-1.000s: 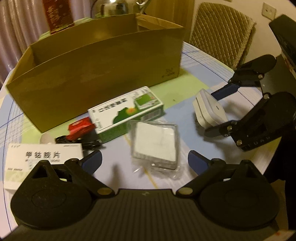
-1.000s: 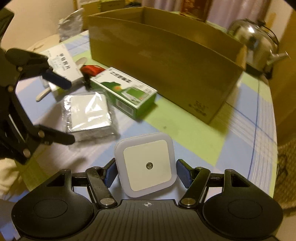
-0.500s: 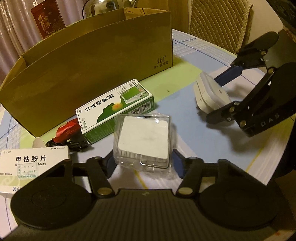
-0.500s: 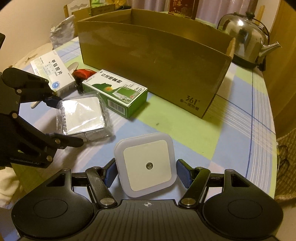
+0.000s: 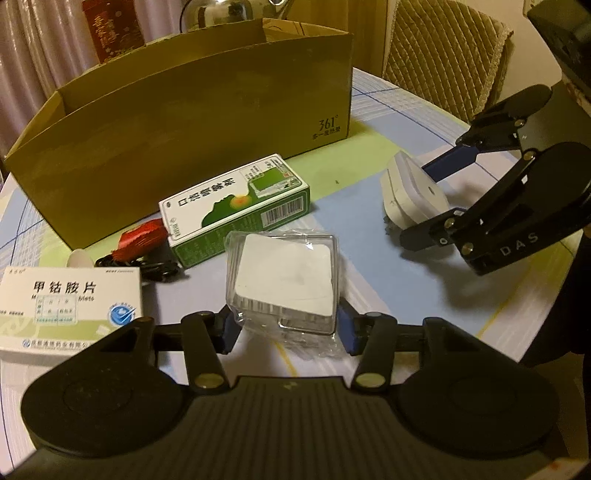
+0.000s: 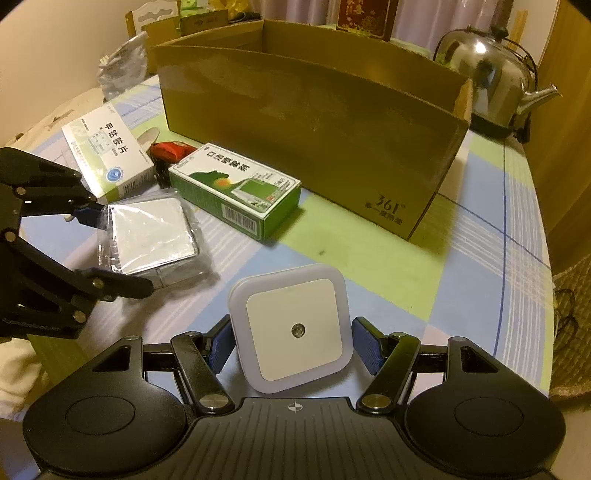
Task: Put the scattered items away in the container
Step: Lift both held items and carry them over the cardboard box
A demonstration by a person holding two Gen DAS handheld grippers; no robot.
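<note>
My left gripper [image 5: 286,328] is shut on a clear plastic packet holding a white square pad [image 5: 284,278], lifted slightly off the table; it also shows in the right wrist view [image 6: 151,232]. My right gripper [image 6: 293,349] is shut on a white square night light [image 6: 291,328], which the left wrist view [image 5: 413,194] shows too. The open cardboard box [image 5: 192,122] stands behind, also in the right wrist view [image 6: 314,122]. On the table lie a green and white carton [image 5: 236,206], a white medicine box [image 5: 70,306] and a red item with a black cord [image 5: 142,240].
A steel kettle [image 6: 491,77] stands right of the box. A quilted chair [image 5: 443,55] is beyond the table. A silver foil bag [image 6: 122,70] and a red carton [image 6: 365,14] sit behind the box. The round table has a checked cloth [image 6: 487,266].
My left gripper moved forward and shut on the plastic packet, then raised it a little. My right gripper kept hold of the night light and lifted slightly.
</note>
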